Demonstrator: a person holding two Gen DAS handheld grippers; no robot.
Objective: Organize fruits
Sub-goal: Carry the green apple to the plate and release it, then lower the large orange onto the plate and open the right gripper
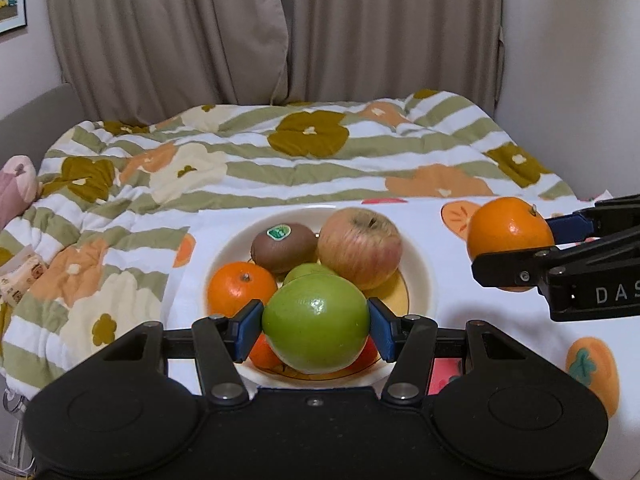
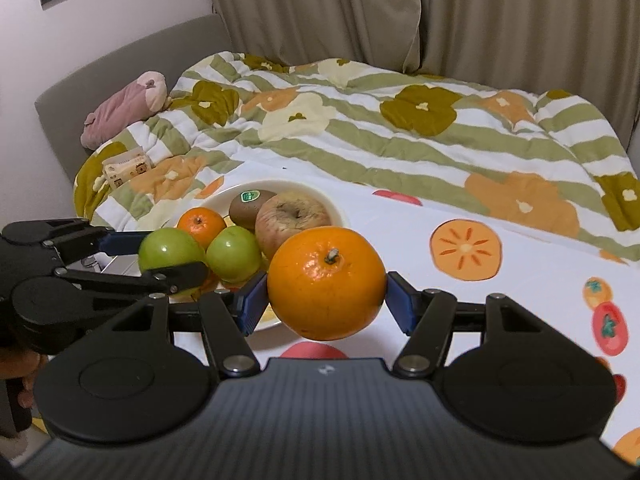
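Note:
My left gripper (image 1: 315, 326) is shut on a green apple (image 1: 316, 322) and holds it over the near side of a white bowl (image 1: 420, 264). The bowl holds a kiwi (image 1: 284, 246) with a sticker, a red-yellow apple (image 1: 360, 246), an orange (image 1: 240, 286) and a second green apple (image 1: 308, 270). My right gripper (image 2: 326, 294) is shut on a large orange (image 2: 326, 282) and holds it above the table, right of the bowl (image 2: 338, 210). The left gripper with its green apple (image 2: 170, 254) shows in the right wrist view. The right gripper's orange (image 1: 510, 230) shows in the left wrist view.
The bowl stands on a white fruit-print tablecloth (image 2: 500, 300). Behind it lies a bed with a flowered striped quilt (image 1: 280, 160), a pink plush toy (image 2: 124, 110) and a tissue pack (image 2: 124, 168). Curtains (image 1: 240, 32) hang at the back.

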